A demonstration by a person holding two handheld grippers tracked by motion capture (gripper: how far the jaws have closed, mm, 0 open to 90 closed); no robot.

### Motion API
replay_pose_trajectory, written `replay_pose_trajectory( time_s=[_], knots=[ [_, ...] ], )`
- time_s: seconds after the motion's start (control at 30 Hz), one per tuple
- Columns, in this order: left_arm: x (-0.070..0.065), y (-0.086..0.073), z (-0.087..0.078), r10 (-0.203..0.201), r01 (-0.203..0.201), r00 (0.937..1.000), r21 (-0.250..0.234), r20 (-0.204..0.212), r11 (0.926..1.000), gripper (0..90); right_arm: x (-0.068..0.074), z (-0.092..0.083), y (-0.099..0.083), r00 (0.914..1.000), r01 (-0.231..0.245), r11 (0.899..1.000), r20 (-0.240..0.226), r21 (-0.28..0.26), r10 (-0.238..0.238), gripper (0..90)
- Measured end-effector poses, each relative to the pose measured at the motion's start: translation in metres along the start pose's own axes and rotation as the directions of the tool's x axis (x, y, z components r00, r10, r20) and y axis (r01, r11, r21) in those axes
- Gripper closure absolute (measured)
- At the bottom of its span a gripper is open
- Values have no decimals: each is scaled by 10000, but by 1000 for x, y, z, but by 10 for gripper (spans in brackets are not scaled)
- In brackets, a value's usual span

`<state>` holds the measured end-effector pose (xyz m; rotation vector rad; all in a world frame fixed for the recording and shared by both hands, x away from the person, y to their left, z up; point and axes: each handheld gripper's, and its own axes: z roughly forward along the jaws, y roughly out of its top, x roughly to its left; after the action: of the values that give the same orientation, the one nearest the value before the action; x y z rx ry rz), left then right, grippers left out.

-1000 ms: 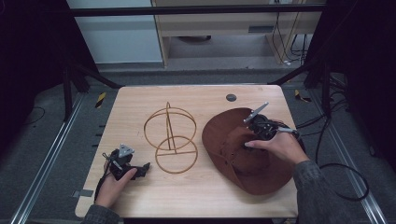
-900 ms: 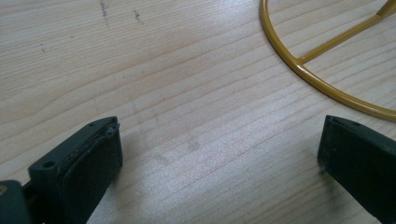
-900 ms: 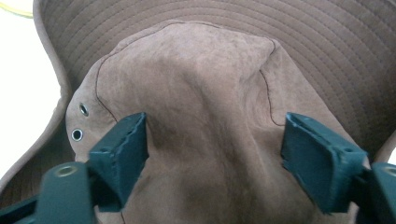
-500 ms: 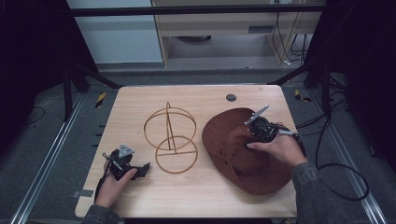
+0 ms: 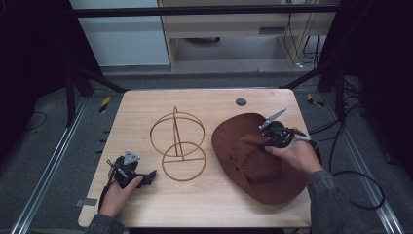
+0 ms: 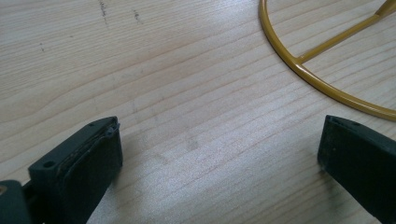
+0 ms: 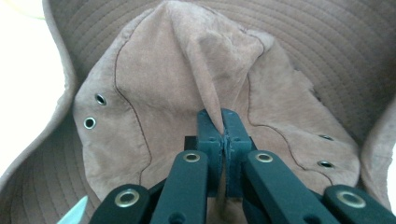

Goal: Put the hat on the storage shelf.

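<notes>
Bench (image 5: pixel 146 112): bare wood along the far edge and the near-left corner, w/ a small dark disc (image 5: pixel 240 102) near the far edge. The wire stand (image 5: pixel 178 145) blocks mid-bench, upright hoop over a flat ring; a narrow lane lies btwn it and the brown hat (image 5: pixel 253 161), which covers the right half. Left gripper (image 5: pixel 146 174) sits just beside the ring, wood bare btwn its fingers (image 6: pixel 77 172). Right gripper (image 5: pixel 265 142) sits over the hat crown.

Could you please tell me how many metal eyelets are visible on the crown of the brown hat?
4: two eyelets on the crown's left side and two eyelets on its right side in the right gripper view; others may be hidden.
</notes>
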<state>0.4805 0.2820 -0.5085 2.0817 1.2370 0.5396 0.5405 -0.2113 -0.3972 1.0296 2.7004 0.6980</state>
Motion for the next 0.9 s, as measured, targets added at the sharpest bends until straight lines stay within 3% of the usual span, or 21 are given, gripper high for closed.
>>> replay_pose_trajectory(
  time_s=[0.27,0.5,0.9],
  knots=[
    [0,0,0,3,-3,10000,4,7,10000,0,-1,-15,-2,9997,-244,9989,-108,-391,240,891],
    [0,0,0,-1,1,10000,-18,10,10000,0,0,-40,5,9990,-452,9936,-101,-1040,444,891],
    [0,0,0,-1,1,10000,-16,11,10000,0,9,-92,24,9991,-360,9714,131,-2348,402,892]
  ],
)
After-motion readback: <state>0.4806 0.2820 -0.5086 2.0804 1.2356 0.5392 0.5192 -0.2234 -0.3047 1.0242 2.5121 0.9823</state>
